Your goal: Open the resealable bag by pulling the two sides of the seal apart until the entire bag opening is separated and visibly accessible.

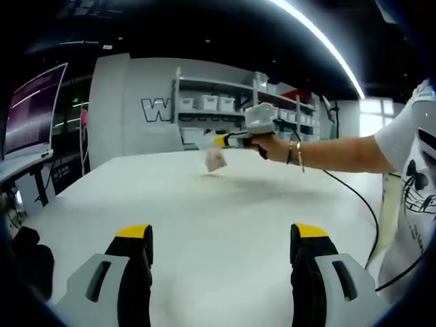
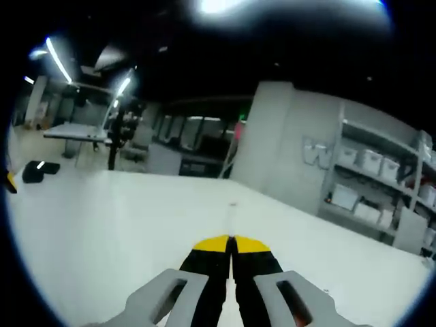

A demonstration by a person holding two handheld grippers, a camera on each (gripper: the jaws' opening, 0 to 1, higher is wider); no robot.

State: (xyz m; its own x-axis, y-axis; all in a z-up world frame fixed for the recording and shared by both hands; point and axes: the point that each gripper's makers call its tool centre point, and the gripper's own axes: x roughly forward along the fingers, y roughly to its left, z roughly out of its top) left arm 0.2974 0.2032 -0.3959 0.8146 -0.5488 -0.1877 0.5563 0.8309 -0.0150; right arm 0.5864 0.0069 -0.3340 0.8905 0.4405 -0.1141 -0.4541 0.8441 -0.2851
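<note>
A small clear resealable bag (image 1: 215,159) with something pale pink inside hangs just above the white table (image 1: 204,225), far from me. My right gripper (image 1: 219,141), held by a person's hand (image 1: 269,146), is shut on the bag's top edge. In the right gripper view its yellow-tipped jaws (image 2: 231,244) are pressed together, with a thin pale strip of the bag (image 2: 231,219) sticking out edge-on. My left gripper (image 1: 222,237) stands open low over the near part of the table, well short of the bag, nothing between its fingers.
Shelves with white bins (image 1: 218,103) line the back wall. A monitor (image 1: 30,112) stands at the left edge. A black cable (image 1: 361,204) runs over the table's right side beside the person's white shirt (image 1: 409,177). A small black object (image 2: 39,170) lies far left.
</note>
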